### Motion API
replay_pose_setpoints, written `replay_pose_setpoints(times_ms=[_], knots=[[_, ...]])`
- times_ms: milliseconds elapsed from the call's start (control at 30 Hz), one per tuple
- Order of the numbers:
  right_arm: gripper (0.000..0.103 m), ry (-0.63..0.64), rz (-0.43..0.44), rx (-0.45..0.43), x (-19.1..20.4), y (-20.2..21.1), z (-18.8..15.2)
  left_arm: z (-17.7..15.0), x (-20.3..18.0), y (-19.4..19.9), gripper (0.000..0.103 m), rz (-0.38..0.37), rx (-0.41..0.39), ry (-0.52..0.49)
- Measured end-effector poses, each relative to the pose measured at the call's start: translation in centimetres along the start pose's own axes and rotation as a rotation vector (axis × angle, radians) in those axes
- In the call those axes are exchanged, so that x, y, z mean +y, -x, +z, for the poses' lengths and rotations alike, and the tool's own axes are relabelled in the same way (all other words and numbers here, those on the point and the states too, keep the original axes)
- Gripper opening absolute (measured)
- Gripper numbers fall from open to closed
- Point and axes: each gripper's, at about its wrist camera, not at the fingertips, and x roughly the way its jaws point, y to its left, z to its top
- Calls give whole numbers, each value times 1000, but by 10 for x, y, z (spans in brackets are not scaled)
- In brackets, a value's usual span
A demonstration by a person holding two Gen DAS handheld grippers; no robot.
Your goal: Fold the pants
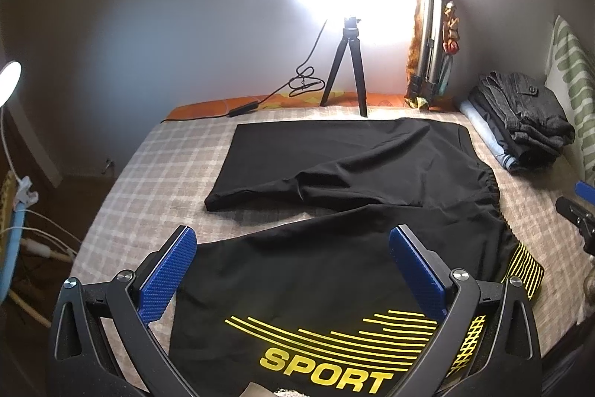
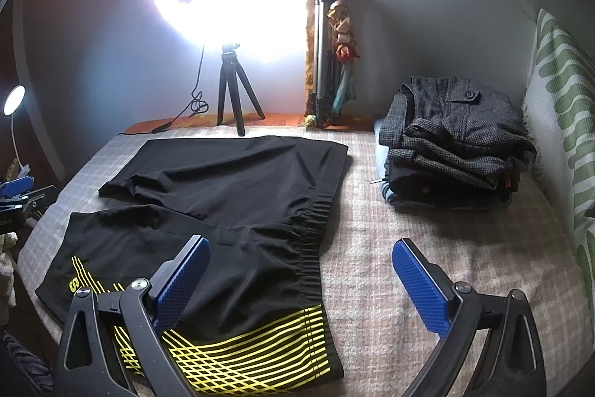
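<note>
Black sport shorts (image 1: 334, 181) with yellow stripes and a "SPORT" print lie spread flat on the checked bed cover, legs pointing left and elastic waistband to the right; they also show in the right wrist view (image 2: 230, 196). My left gripper (image 1: 293, 244) is open and empty, held above the near leg with the print. My right gripper (image 2: 301, 255) is open and empty, above the near end of the waistband (image 2: 312, 248). The right gripper's tip shows at the right edge of the left wrist view (image 1: 580, 211).
A stack of folded clothes (image 2: 453, 144) sits at the back right of the bed. A ring light on a small tripod (image 2: 232, 92) and a folded tripod (image 2: 321, 62) stand at the back against the wall. A green-patterned pillow (image 2: 557, 92) lines the right side. Cables hang off the left edge (image 1: 33, 240).
</note>
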Motion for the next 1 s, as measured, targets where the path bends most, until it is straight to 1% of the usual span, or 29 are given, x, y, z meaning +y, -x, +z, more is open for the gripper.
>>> replay_pose_setpoints(times_ms=[67,100,200,267,333,400,467,500,633,700,800,900,967,1000], knots=[[100,0,18,-2,0,-3,0,-1,3,-5,103,-20,2,6],[100,2,43,1,0,-6,0,-2,6,-8,103,-39,2,18],[99,18,84,17,3,-15,2,-2,17,-20,103,-98,23,74],[97,44,87,23,5,-20,5,-1,22,-27,99,-103,39,93],[94,71,94,40,6,-26,10,0,25,-32,92,-93,49,95],[89,84,123,70,4,-34,18,2,29,-38,89,-86,61,96],[84,81,145,94,1,-41,26,5,36,-46,82,-87,78,111],[81,76,162,107,-1,-47,35,6,40,-49,77,-90,87,120],[80,102,209,141,-4,-75,68,17,53,-65,68,-101,128,152],[77,144,217,156,0,-92,84,25,55,-73,67,-100,139,138],[77,228,237,195,12,-124,107,39,55,-85,67,-84,150,99],[77,274,270,245,24,-156,123,56,55,-107,67,-93,194,70],[77,300,270,274,33,-179,132,63,57,-117,68,-84,207,73],[78,311,270,289,36,-187,134,69,58,-127,72,-79,225,81]])
